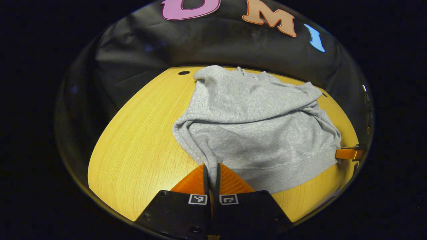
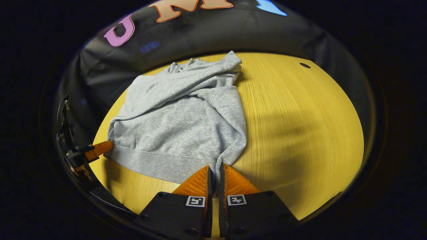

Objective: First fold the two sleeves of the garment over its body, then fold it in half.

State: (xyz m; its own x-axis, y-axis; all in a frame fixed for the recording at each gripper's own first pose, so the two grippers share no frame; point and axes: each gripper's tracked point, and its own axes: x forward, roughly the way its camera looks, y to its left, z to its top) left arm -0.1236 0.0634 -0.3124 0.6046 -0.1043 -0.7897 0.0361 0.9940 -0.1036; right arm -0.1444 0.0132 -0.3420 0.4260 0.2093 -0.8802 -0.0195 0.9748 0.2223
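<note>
Grey sweatshirt (image 1: 253,133): soft, limp fleece, sleeves folded across body, lay on wooden table (image 1: 140,150). Left gripper (image 1: 211,170) and right gripper (image 2: 216,171) each pinched a hem corner, sensible holds.

The left gripper (image 1: 211,166) sits at bottom centre of the left gripper view, fingers nearly together, pinching cloth. The right gripper (image 2: 215,168) sits at bottom centre of the right gripper view, likewise pinching cloth.

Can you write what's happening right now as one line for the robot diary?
left gripper: shut on sweatshirt hem corner | right gripper: shut on other corner | sleeves: folded | table
</note>
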